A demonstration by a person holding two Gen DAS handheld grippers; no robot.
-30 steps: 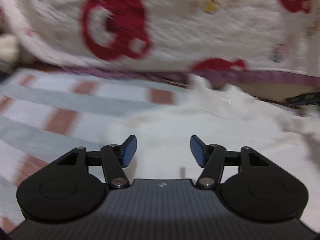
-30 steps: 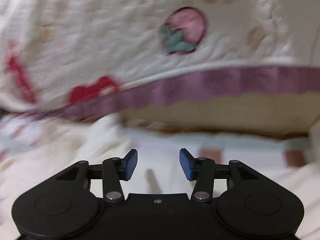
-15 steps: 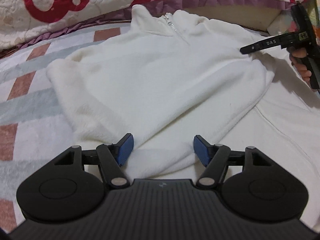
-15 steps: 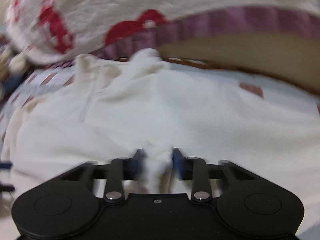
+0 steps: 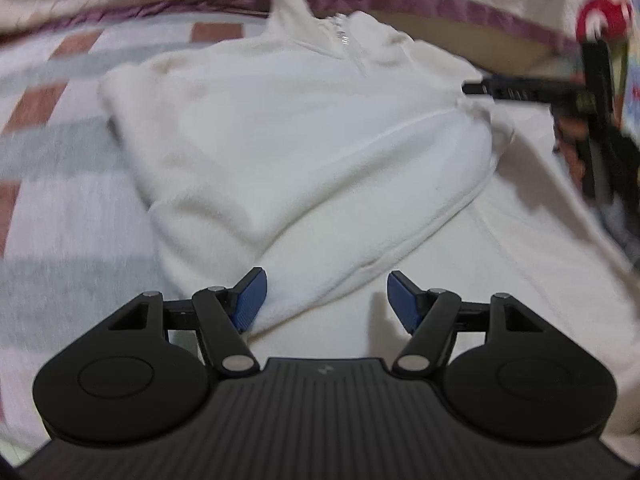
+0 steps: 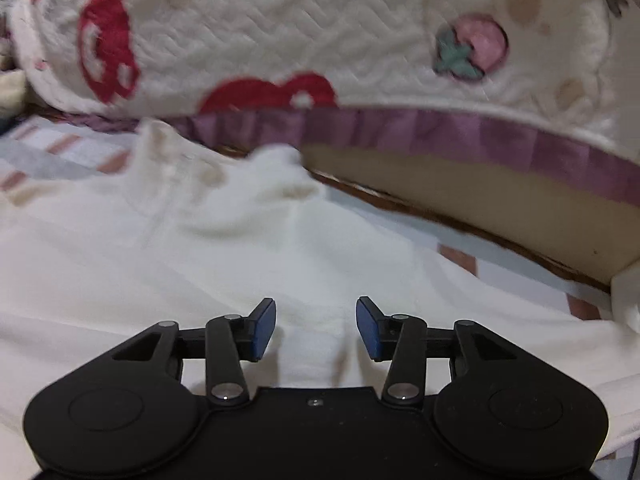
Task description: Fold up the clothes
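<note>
A white fleece pullover (image 5: 288,148) with a zip collar lies on the striped bed sheet (image 5: 52,208), one sleeve folded diagonally across its body. My left gripper (image 5: 323,295) is open, its jaws on either side of the folded sleeve's cuff end. My right gripper (image 6: 316,326) is open and empty, just above a small ridge of the white fleece (image 6: 224,256). The right gripper also shows in the left wrist view (image 5: 520,90) at the garment's far right shoulder.
A quilted blanket (image 6: 300,36) with red bear and strawberry prints and a purple border hangs over the bed's far edge. A tan board (image 6: 460,200) runs below it. The striped sheet extends to the left of the garment.
My right gripper, shut on a pinch of fleece half a second ago, has opened and let it go. My left gripper stayed open and moved slightly to the left over the sleeve end.
</note>
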